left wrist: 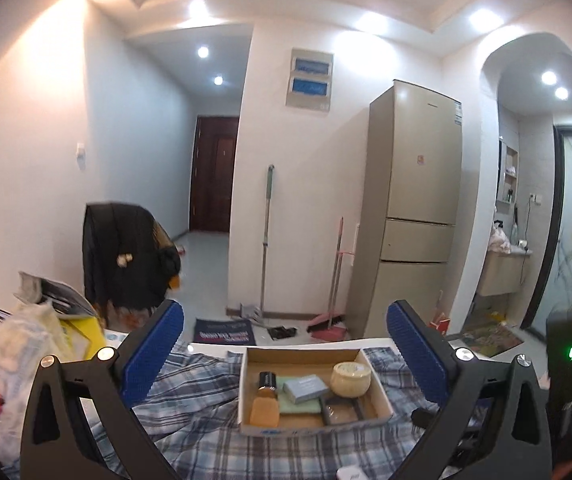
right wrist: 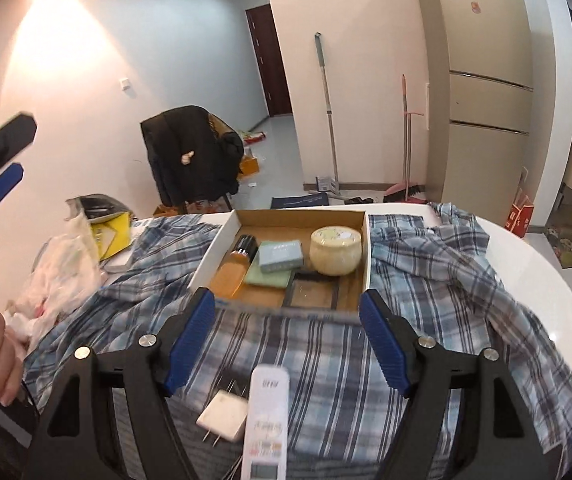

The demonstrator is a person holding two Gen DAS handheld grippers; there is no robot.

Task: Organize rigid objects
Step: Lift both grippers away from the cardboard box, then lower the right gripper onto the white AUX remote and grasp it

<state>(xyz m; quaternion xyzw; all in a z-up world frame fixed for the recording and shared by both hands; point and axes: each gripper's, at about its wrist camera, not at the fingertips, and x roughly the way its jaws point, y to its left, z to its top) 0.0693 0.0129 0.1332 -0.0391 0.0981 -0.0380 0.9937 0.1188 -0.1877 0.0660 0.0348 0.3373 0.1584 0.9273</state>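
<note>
Blue-padded fingers (left wrist: 165, 344) of both grippers stand apart, empty; remote (right wrist: 266, 420) cut off below.

The right gripper (right wrist: 286, 312) hung with jaws apart and empty above a plaid cloth (right wrist: 326, 360). Ahead sat a cardboard tray (right wrist: 221, 236) holding an amber bottle (right wrist: 233, 266), a blue-grey box (right wrist: 280, 256) and a cream jar (right wrist: 336, 250). Nearer the camera lay a white remote (right wrist: 265, 420) and a white charger (right wrist: 222, 416).

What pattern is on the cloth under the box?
Blue, grey and white plaid on the cloth; clearest in the right wrist view.
</note>
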